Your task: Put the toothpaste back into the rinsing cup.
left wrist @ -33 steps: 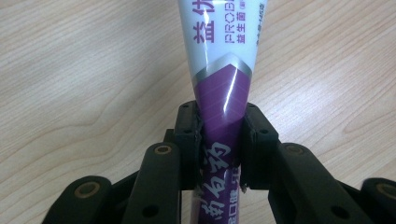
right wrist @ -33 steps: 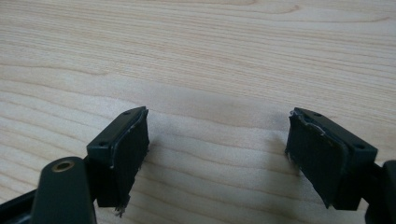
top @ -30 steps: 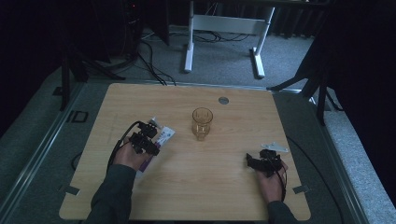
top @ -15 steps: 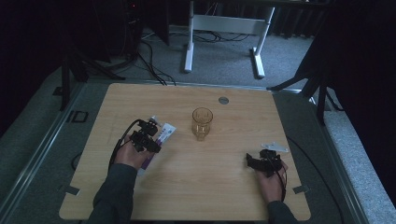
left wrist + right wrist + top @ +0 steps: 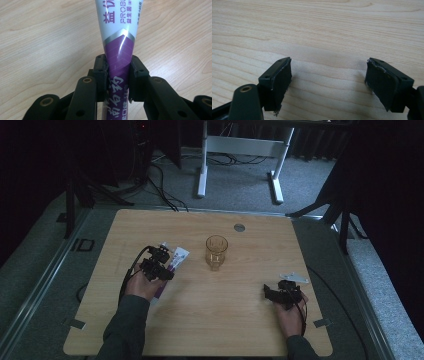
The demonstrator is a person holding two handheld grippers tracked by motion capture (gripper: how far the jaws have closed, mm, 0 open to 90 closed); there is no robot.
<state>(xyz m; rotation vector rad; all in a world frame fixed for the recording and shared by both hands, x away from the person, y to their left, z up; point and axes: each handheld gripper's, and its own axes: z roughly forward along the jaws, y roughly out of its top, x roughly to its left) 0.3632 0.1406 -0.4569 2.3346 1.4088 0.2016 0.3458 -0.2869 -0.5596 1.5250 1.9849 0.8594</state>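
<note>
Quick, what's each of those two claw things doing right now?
Left gripper: closed on the purple-and-white tube.
Right gripper: open, nothing between its jaws, just above the wooden table.

Tube (image 5: 172, 265) shifted slightly: its far white end has swung a bit toward the left hand-held gripper (image 5: 161, 262), lying closer in than a second ago.
</note>
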